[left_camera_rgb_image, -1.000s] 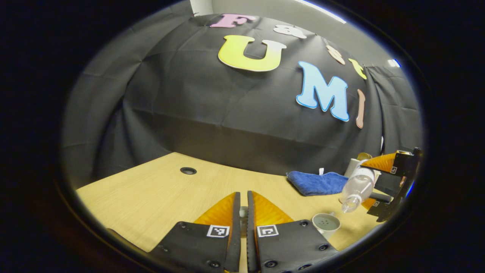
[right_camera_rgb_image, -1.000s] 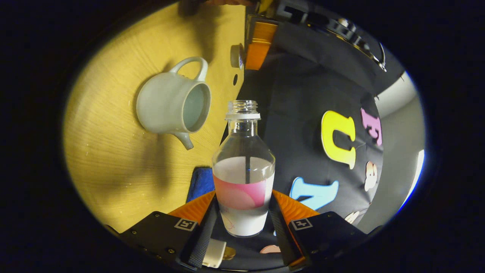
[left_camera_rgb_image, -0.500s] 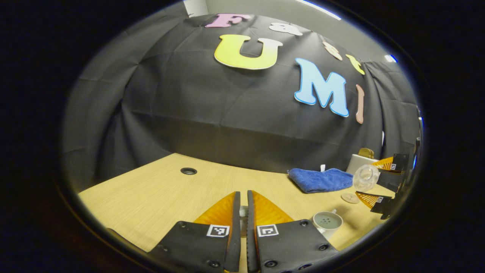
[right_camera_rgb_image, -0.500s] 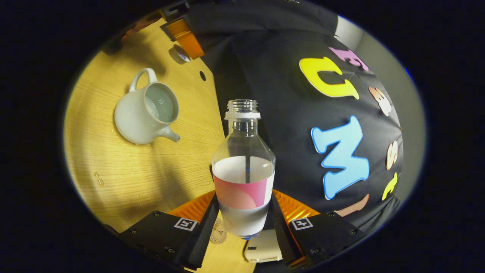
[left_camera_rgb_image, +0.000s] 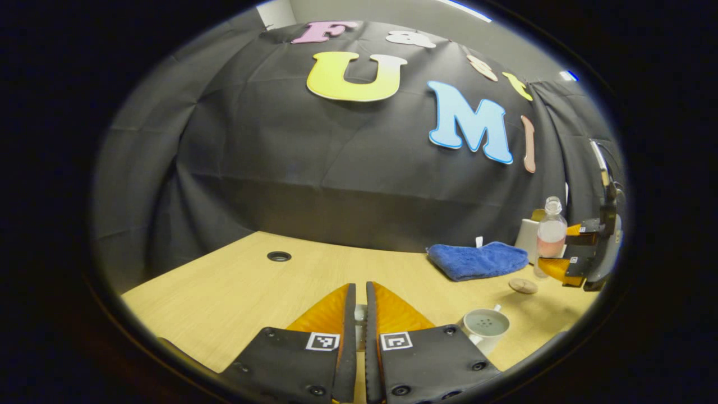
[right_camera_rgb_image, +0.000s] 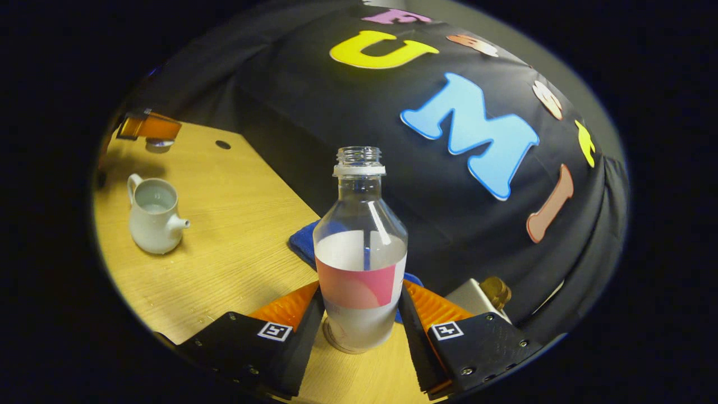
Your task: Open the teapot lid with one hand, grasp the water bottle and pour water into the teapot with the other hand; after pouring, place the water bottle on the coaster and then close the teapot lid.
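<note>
Water bottle [right_camera_rgb_image: 359, 252], uncapped, half full, upright, pinched by right tongs [right_camera_rgb_image: 359, 314].

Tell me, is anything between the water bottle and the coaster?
Nothing visible. The right gripper holds the water bottle upright just above the coaster, which lies bare on the table; the blue cloth sits behind it.

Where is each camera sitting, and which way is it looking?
Left gripper view: rides the left gripper, looking low across the pale wooden table toward the booth wall; its own fingers show.
Right gripper view: rides the right gripper, looking past the upright clear plastic water bottle that it grips.
Both show the open white ceramic teapot, the folded blue cloth and the bottle.
</note>
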A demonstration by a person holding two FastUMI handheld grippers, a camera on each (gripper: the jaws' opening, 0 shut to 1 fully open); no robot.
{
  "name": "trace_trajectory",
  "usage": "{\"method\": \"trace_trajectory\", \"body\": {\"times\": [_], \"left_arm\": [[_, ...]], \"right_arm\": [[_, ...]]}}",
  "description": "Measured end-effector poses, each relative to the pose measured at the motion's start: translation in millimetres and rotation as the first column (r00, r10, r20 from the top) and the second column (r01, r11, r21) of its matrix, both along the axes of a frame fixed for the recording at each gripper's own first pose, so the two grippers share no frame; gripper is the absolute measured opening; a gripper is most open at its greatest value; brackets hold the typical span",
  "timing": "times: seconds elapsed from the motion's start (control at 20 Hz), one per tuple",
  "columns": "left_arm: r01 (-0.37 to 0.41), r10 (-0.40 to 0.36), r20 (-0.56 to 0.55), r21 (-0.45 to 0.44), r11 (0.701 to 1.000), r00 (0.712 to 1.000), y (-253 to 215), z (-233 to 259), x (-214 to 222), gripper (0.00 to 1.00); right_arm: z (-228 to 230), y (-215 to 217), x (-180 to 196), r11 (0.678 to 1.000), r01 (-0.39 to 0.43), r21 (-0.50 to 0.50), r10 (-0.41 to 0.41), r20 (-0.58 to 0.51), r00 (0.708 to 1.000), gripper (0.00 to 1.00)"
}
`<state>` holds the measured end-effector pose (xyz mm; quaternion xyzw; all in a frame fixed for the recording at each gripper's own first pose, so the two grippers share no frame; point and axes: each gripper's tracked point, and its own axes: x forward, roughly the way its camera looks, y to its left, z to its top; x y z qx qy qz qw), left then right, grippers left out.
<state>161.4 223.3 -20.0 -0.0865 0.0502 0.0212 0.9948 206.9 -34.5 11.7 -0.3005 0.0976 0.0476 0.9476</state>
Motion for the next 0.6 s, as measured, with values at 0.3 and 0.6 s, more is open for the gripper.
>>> {"method": "trace_trajectory", "body": {"times": [0.3,0.6], "left_arm": [[0.001,-0.001,-0.002,0.005,1.0,1.0,-1.0,0.5,0.1,0.13],[0.003,-0.003,-0.006,0.011,1.0,1.0,-2.8,-0.3,0.2,0.14]], "right_arm": [[2.1,-25.7,34.8,0.926,0.088,0.367,-0.084,-0.028,0.996,0.75],[-16.6,-41.9,50.3,0.848,0.139,0.512,-0.117,-0.075,0.99,0.76]]}}
